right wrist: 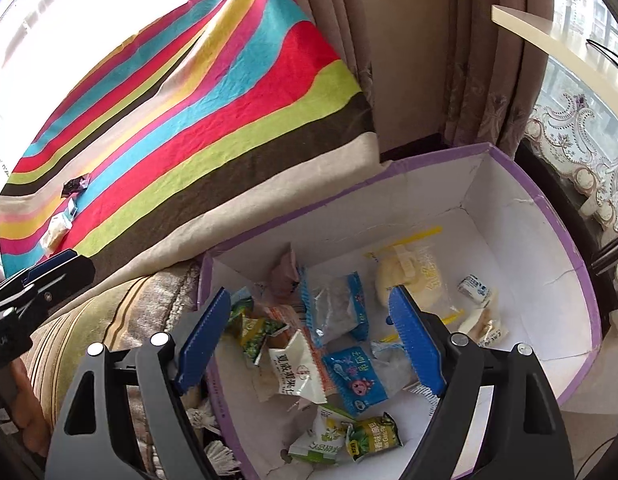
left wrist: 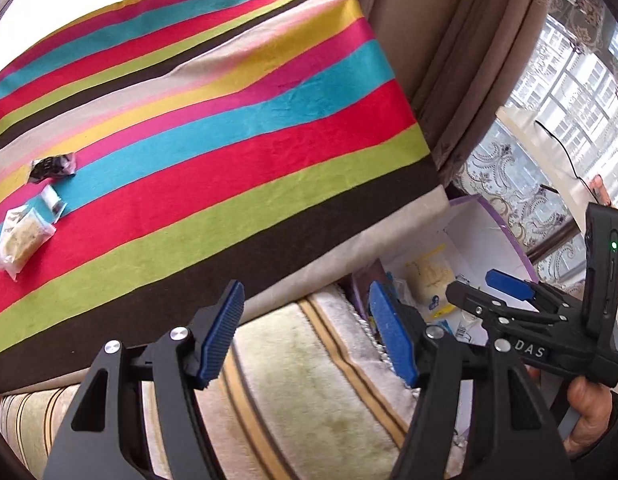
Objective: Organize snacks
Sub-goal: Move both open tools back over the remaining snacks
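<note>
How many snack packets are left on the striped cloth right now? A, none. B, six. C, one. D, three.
D: on the striped cloth lie a black packet, a small clear packet and a larger pale packet; the other snacks visible sit in the purple-rimmed box.

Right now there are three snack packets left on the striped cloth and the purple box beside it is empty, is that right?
Not quite. The three snack packets do lie on the striped cloth, but the purple box is not empty: the right wrist view shows many wrapped snacks inside it.
</note>
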The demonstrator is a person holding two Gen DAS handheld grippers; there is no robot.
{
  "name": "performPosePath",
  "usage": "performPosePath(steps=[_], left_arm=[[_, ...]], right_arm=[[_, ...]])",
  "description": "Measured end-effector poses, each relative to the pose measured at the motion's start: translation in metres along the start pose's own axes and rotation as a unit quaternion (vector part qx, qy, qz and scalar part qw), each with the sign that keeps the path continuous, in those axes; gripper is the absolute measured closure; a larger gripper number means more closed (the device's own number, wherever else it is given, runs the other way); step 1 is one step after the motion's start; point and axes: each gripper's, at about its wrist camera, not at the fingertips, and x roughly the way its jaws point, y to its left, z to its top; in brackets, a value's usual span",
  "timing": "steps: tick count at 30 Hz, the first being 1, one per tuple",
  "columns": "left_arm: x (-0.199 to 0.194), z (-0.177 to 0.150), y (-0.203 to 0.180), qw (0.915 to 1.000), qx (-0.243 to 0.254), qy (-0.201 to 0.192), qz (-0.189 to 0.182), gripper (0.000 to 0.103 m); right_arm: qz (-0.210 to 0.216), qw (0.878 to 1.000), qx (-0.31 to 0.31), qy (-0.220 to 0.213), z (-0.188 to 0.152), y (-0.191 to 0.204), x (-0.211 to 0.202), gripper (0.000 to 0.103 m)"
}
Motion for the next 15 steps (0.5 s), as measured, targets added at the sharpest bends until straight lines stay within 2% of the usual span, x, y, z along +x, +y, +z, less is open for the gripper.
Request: performPosePath(steps=[5,10,12,15], left_arm=[[-0.008,0.002,0.043,0.9988,-0.042,-0.012,0.025,0.037],[-0.016,0.002,0.085,0.9952,-0.058,-0.026,0.074,0.037],[-0.016,0.004,0.1,0.9937,-0.059,-0.028,0.092,0.037],[-0.017,0.011,0.118,0.9887,-0.032,-0.041,0.141,0.037]], right_arm=[[0.016,0.999,-0.032,0.004,0.007,0.034,0.005,0.023],[0.037,0.998,-0.047,0.008,0.014,0.061,0.008,0.023],[0.041,0.998,-0.054,0.009,0.017,0.071,0.008,0.023],[0.045,0.997,-0.064,0.011,0.019,0.084,0.01,0.023]])
